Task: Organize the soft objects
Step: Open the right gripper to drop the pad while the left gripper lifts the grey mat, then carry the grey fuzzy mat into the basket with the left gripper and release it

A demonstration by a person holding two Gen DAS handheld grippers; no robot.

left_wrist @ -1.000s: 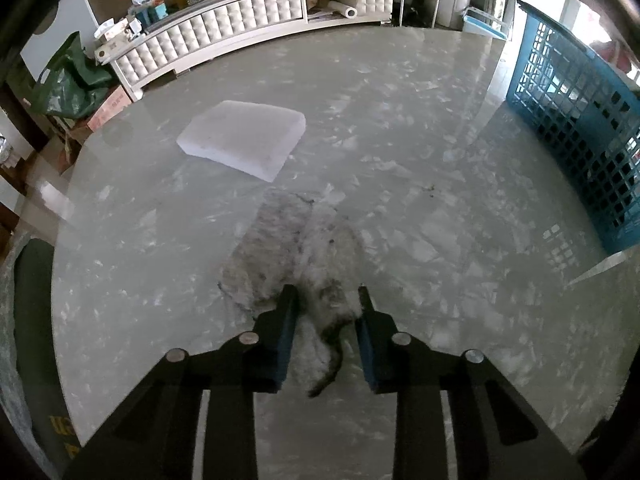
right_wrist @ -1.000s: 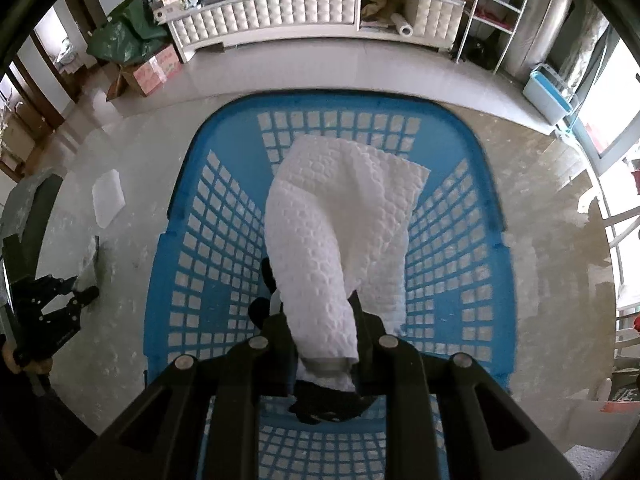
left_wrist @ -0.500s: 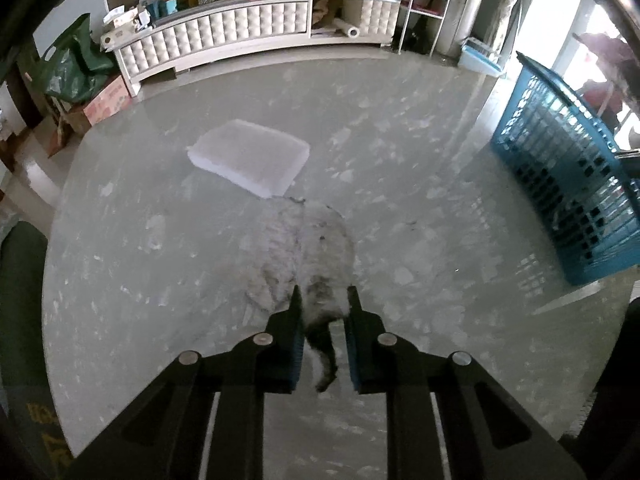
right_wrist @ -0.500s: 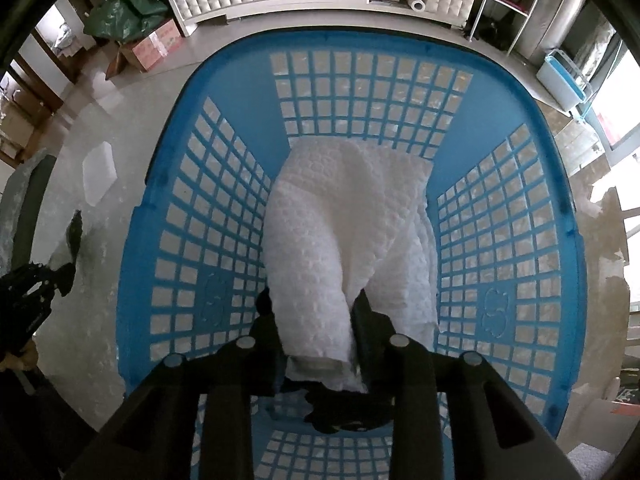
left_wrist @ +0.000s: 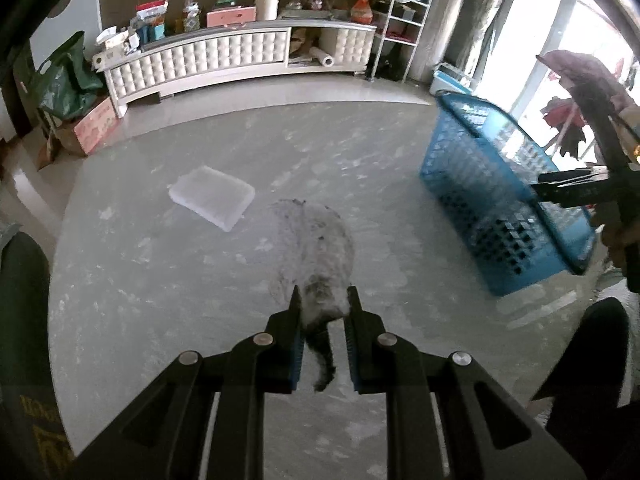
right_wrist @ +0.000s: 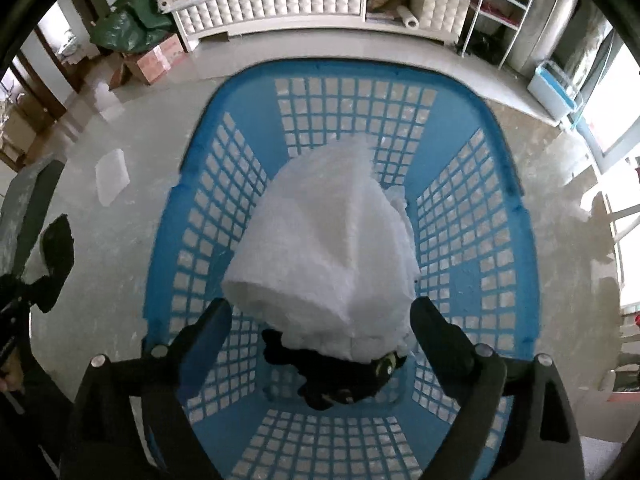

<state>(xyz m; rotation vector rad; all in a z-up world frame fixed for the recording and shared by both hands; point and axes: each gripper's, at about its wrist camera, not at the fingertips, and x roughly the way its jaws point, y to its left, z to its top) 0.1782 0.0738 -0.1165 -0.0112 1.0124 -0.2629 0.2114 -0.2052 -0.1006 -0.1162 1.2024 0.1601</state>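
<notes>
Two soft things (white cloth (right_wrist: 336, 240), black toy (right_wrist: 344, 380)) fill the blue basket (right_wrist: 508, 216); right gripper (right_wrist: 320, 312) spread, left gripper (left_wrist: 322, 296) pinching grey fur (left_wrist: 316, 248).

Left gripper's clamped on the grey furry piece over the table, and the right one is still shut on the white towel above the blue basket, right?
Not quite. The right gripper is open, as the right wrist view shows: its jaws stand wide apart and the white towel lies released in the blue basket. The left gripper does grip the grey furry piece.

You get strong daylight from the windows (left_wrist: 560, 40) on the right, blown out to white in both views, and it leaves a pale sheen on the marble table (left_wrist: 160, 280). Fisheye bending curves your edges into dark corners, and the blue basket (left_wrist: 500, 200) smears with motion blur in the left wrist view.
</notes>
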